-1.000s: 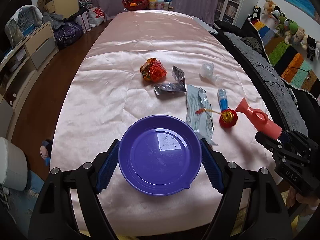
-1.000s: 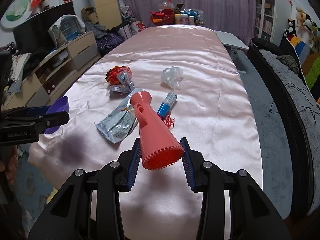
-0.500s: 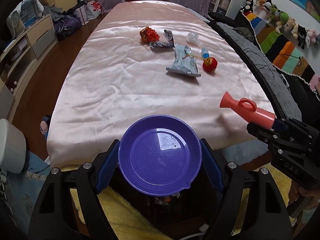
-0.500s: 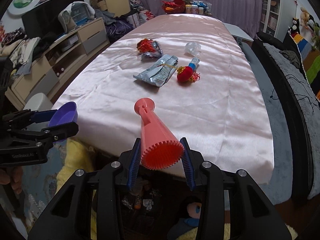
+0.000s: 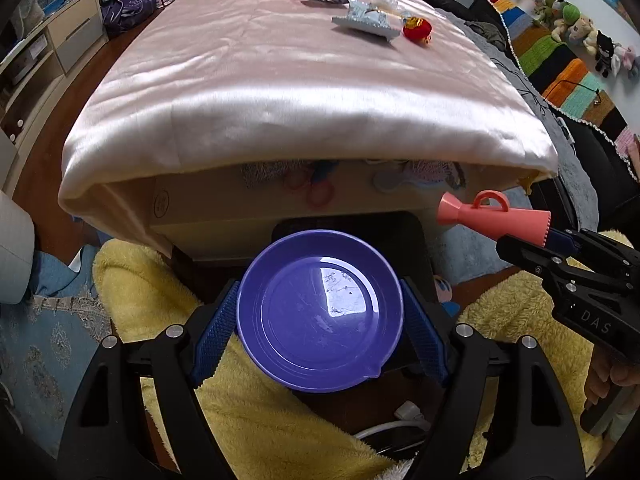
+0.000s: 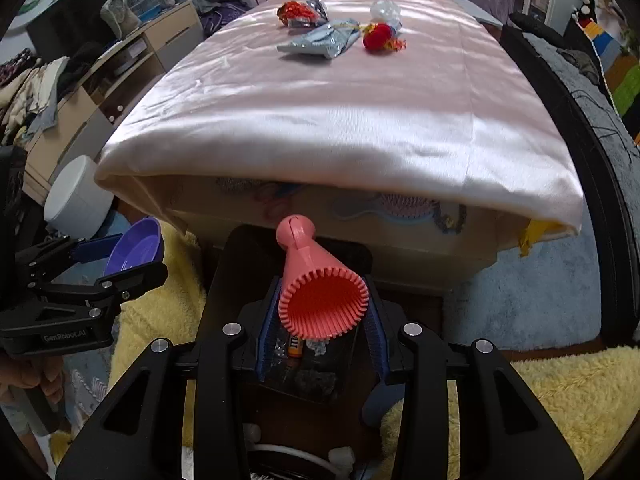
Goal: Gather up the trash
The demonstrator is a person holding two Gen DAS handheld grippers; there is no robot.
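Pink satin cloth (image 5: 304, 92) drapes my long table, and both tools hang past its near edge above a yellow fleece rug (image 5: 256, 412). Readable writing: "DAS" on the right gripper's body in the left wrist view, "GenRobot.AI" on the left gripper's body in the right wrist view; lettering on an orange packet below the horn is too blurred to read.

Left gripper (image 5: 320, 326): jaws spread wide, blue pads pressed on opposite rims of a purple plastic bowl (image 5: 320, 312), which I see is empty, only scuffed and glinting.

Right gripper (image 6: 323, 322): jaws partly closed on the flared, ribbed mouth of a salmon-pink toy horn (image 6: 316, 284), narrow end pointing toward the table.

Beneath the horn sits a dark bin (image 6: 296, 376) holding crumpled wrappers and the orange packet.

Trash on the far cloth: a silver-blue foil packet (image 6: 320, 42), a red crumpled wrapper (image 6: 294, 10), a red ball ornament (image 6: 380, 36) just beside the packet, and clear crumpled plastic (image 6: 385, 10) behind it.
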